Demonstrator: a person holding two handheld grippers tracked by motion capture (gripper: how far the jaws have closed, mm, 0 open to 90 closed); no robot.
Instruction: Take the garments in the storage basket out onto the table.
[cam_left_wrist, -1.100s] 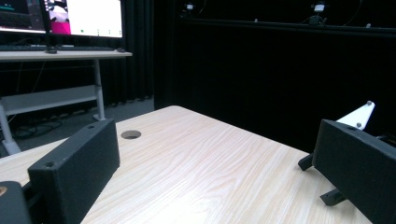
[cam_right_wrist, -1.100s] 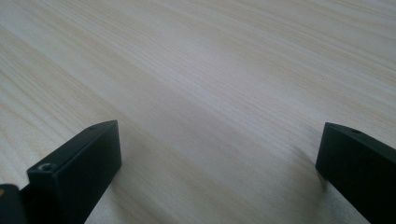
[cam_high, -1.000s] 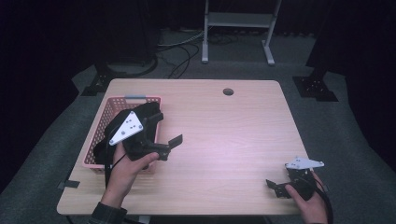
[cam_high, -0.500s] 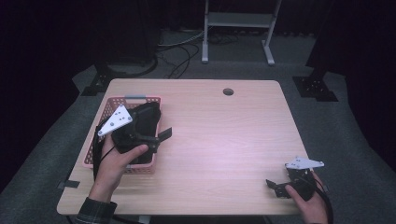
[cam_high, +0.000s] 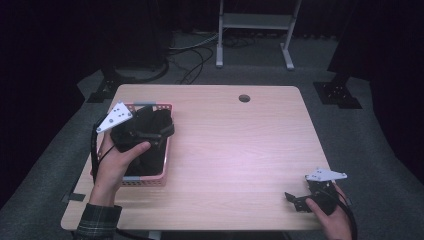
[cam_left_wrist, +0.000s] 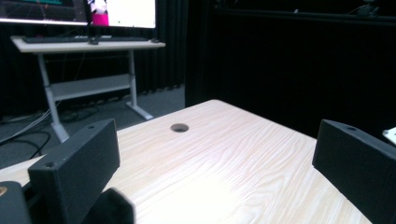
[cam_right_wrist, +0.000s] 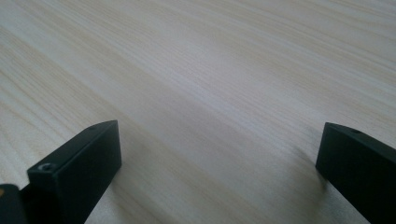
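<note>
A pink basket (cam_high: 145, 181) stands at the table's left side, with dark contents (cam_high: 150, 161) that I cannot make out. A hand holds my left gripper (cam_high: 167, 131) just above the basket, jaws pointing right toward the table's middle. In the left gripper view that gripper (cam_left_wrist: 215, 149) is open, with nothing between its jaws and bare wood beyond. My right gripper (cam_high: 294, 198) rests low at the table's front right corner, held in the other hand. In the right gripper view it (cam_right_wrist: 219, 149) is open over bare tabletop.
The wooden table (cam_high: 240, 150) has a round cable hole (cam_high: 244, 98) near its far edge. Behind it stands a white-legged desk (cam_high: 255, 20), which carries screens (cam_left_wrist: 88, 9) in the left gripper view. Cables lie on the grey floor beyond.
The left gripper has moved left and back, from over the table beside the basket to above the basket. The right gripper has stayed in place.
</note>
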